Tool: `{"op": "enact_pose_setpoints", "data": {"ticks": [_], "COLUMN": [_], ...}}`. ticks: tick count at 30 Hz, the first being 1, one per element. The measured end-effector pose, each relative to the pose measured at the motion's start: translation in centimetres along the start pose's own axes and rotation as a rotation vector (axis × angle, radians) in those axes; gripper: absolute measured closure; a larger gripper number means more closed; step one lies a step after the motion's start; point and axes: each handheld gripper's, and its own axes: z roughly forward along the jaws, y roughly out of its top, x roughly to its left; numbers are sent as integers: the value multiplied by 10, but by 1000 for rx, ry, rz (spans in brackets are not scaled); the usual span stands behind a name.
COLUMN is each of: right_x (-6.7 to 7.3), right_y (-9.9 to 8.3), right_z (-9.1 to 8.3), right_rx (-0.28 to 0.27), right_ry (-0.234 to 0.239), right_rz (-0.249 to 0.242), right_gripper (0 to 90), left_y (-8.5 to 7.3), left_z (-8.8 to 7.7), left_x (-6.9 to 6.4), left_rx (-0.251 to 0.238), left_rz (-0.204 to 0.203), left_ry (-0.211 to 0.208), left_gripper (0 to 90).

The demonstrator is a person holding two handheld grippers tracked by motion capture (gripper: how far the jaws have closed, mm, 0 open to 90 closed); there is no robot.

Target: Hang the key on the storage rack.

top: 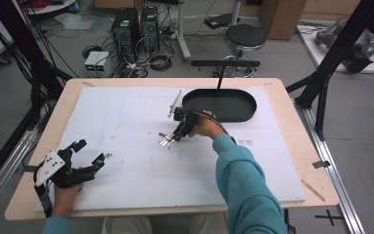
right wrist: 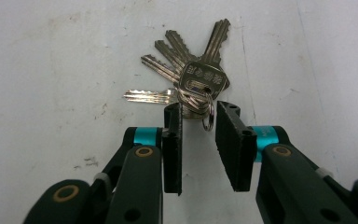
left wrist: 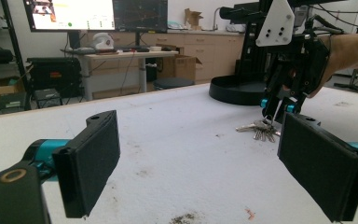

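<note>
White, faintly scuffed foam board [top: 126, 146] covers the wooden table, and the silver bunch of keys [right wrist: 186, 79] lies fanned near its middle, just short of the black oval tray [top: 220, 105], with wide bare room to the left and front. The right gripper [right wrist: 199, 116] points down with narrow-set jaws flanking the key ring [right wrist: 208, 116], pads seemingly not pressing. The left gripper [top: 88, 153] rests near the front-left edge, flat black pads wide apart, holding nothing.

I see a black oval tray [top: 246, 113] on the white foam board [top: 126, 126], with a round stool [top: 245, 36] beyond the table.
</note>
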Motion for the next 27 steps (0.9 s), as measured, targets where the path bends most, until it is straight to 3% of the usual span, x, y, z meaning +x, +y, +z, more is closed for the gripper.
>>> {"op": "enact_pose_setpoints", "data": {"ticks": [12, 27], "right_x": [0, 0], "right_y": [0, 1], "right_z": [-2, -2], "right_rx": [2, -3], "right_ry": [-25, -23], "right_rz": [8, -5], "right_gripper": [794, 855], "left_y": [0, 0], "left_z": [0, 0], "left_x": [0, 0], "left_rx": [1, 0], "left_rz": [0, -1], "left_ry": [0, 1], "left_gripper": [134, 134]}}
